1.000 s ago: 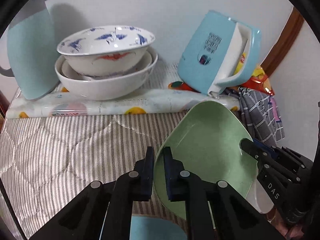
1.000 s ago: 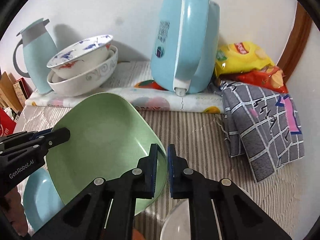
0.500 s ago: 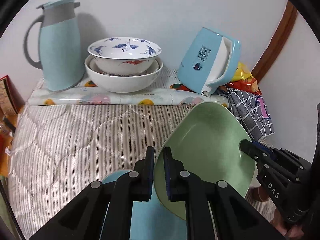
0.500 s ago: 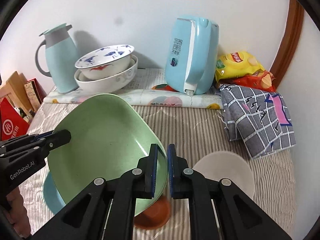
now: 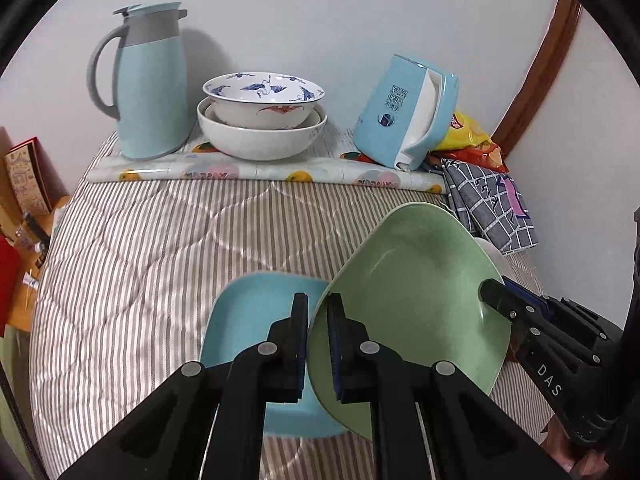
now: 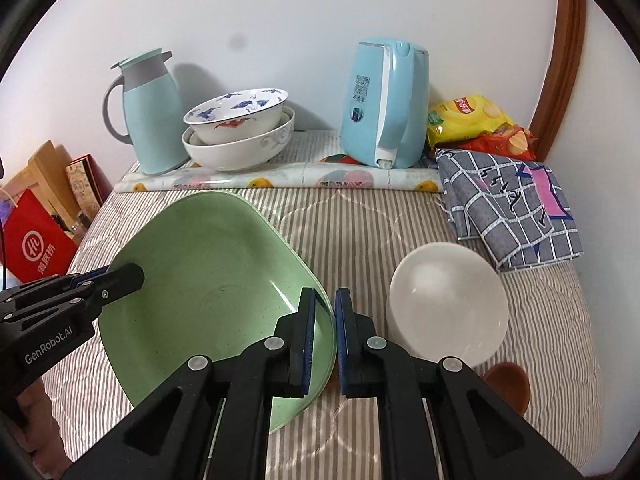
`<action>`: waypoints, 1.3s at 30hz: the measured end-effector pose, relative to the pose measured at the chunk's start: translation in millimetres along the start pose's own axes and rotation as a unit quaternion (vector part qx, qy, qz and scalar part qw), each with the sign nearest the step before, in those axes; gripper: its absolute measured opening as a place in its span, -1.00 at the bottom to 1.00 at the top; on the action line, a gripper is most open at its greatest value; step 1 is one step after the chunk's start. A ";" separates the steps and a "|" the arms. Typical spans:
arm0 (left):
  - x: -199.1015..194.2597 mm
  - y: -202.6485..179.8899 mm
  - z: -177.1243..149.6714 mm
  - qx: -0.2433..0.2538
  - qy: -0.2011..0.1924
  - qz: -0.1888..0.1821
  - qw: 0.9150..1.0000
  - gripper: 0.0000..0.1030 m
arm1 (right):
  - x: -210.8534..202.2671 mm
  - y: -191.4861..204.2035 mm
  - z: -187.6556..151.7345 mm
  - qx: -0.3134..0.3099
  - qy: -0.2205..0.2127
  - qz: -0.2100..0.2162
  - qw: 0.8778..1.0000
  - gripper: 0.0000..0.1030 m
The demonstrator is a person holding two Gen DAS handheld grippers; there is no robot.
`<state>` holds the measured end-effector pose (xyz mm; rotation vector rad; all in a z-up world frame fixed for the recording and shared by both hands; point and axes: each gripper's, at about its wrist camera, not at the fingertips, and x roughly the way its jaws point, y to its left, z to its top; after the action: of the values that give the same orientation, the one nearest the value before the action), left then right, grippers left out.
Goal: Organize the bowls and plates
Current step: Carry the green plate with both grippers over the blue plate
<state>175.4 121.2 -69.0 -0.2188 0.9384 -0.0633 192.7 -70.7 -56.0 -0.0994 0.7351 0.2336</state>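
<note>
Both grippers pinch the same green plate [image 6: 208, 300], one on each side of its rim: the right gripper [image 6: 325, 336] has its two fingers pressed onto the near right edge, and the left gripper [image 5: 318, 346] has its fingers closed on the opposite edge, so the plate hangs tilted between them above the striped quilt [image 5: 132, 248]. In the left wrist view a light blue square plate [image 5: 256, 320] lies flat on the quilt directly below and just left of the green one, which looks like the spot it is meant to stack onto. To do this well, both hands should level the green plate before lowering, keep its corners in line with the blue plate beneath, and come down together so neither edge lands first and skids on the soft bedding. Only when the plate is resting should the fingers spread, and one side at a time is safer than both at once. To the right of the right gripper sits a white bowl [image 6: 448, 304] with a small brown dish [image 6: 510, 384] just beside it, both apart from the plates. Farther back, on a patterned mat [image 6: 280, 180], stand the nested porcelain bowls [image 6: 240, 132], a pale blue thermos jug [image 6: 146, 108] and a blue electric kettle [image 6: 384, 104].
</note>
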 end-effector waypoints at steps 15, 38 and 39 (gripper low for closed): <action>-8.5 25.8 -39.7 -0.019 0.017 0.011 1.000 -0.80 | -3.4 22.6 -34.0 -0.002 0.012 0.014 1.000 -0.80; 13.4 77.7 -30.9 -0.071 0.022 0.054 0.996 -0.80 | 48.7 69.3 -12.6 -0.042 0.029 0.057 0.997 -0.78; 15.8 78.8 -29.7 -0.074 0.024 0.053 0.996 -0.80 | 51.0 69.4 -11.3 -0.042 0.029 0.057 0.997 -0.78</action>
<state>157.6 191.1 -115.3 -0.3055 1.0013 0.0991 204.9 3.6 -99.3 -0.1457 0.7898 0.3718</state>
